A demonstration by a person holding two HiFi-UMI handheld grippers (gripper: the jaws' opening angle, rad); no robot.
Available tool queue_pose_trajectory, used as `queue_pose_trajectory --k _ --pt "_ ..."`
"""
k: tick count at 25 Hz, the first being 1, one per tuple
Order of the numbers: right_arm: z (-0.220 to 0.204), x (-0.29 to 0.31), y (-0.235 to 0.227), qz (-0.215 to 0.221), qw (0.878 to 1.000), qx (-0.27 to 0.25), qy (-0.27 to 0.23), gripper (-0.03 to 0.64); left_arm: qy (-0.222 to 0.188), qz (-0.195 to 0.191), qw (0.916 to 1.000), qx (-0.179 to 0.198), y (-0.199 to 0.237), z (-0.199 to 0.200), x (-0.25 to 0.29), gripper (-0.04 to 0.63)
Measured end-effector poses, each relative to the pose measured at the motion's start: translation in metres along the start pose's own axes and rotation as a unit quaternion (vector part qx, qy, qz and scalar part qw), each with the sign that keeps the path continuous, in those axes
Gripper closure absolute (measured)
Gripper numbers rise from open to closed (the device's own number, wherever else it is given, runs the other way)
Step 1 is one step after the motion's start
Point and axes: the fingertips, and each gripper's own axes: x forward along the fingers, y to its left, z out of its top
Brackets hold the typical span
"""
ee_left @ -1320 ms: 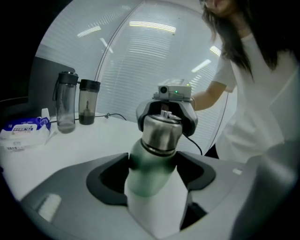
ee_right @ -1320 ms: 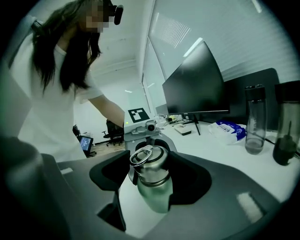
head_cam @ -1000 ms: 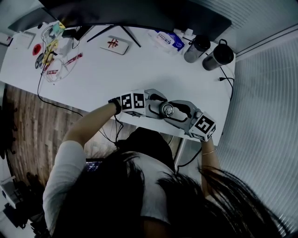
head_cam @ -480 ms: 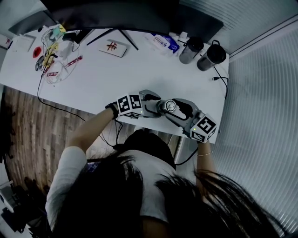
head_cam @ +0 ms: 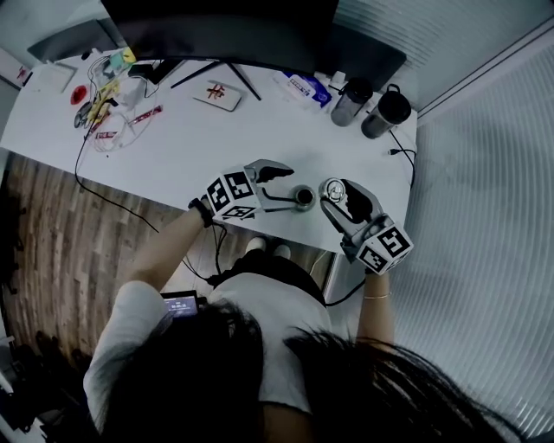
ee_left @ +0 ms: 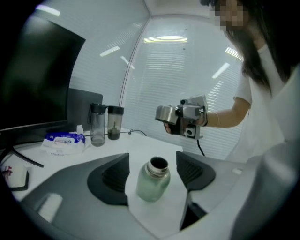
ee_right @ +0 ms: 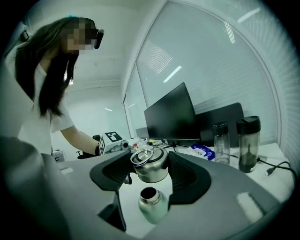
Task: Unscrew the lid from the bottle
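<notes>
A small metal bottle (head_cam: 304,196) stands upright near the white table's front edge (head_cam: 260,227), its mouth open. In the left gripper view the bottle (ee_left: 153,180) sits between the spread jaws with a gap on each side. My left gripper (head_cam: 286,187) is open, with the bottle just past its tips. My right gripper (head_cam: 336,192) is shut on the steel lid (head_cam: 333,189), held to the right of the bottle. The right gripper view shows the lid (ee_right: 150,165) clamped above the open bottle (ee_right: 151,204). The left gripper view also catches the lifted lid (ee_left: 165,114).
Two tall tumblers (head_cam: 351,102) (head_cam: 385,112) stand at the table's back right, with a wipes pack (head_cam: 309,86) beside them. A dark monitor (head_cam: 216,26) spans the back. Cables and small items (head_cam: 104,95) lie at the far left. A cable (head_cam: 400,153) trails near the right edge.
The right gripper has come away to the right with the lid, leaving the bottle's mouth open. The left gripper's jaws have spread off the bottle.
</notes>
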Motion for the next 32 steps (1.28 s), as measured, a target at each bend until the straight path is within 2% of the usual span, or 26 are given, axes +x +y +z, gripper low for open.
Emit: queue_pose_trajectory --k 8,12,18,24,32 --pt "0.040 -0.020 -0.006 -0.096 0.994 -0.039 -0.043 0.365 -0.075 0.063 0.9952 0.007 -0.004 0.062 -0.021 0.275" --pt "0.056 -0.031 -0.008 -0.145 0.985 -0.058 -0.067 0.365 -0.121 0.111 0.9864 -0.004 0.000 0.089 -0.032 0.316" --pt "0.078 -0.043 -0.015 -0.213 0.970 -0.082 -0.089 0.365 -0.153 0.183 0.9711 0.001 0.003 0.123 -0.043 0.377" --pt "0.084 -0.049 -0.020 -0.248 0.961 -0.073 -0.094 0.365 -0.173 0.245 0.9538 -0.008 0.007 0.143 -0.050 0.442" --pt "0.079 -0.053 -0.019 -0.261 0.959 -0.075 -0.079 0.365 -0.180 0.293 0.9385 -0.025 0.008 0.139 -0.056 0.509"
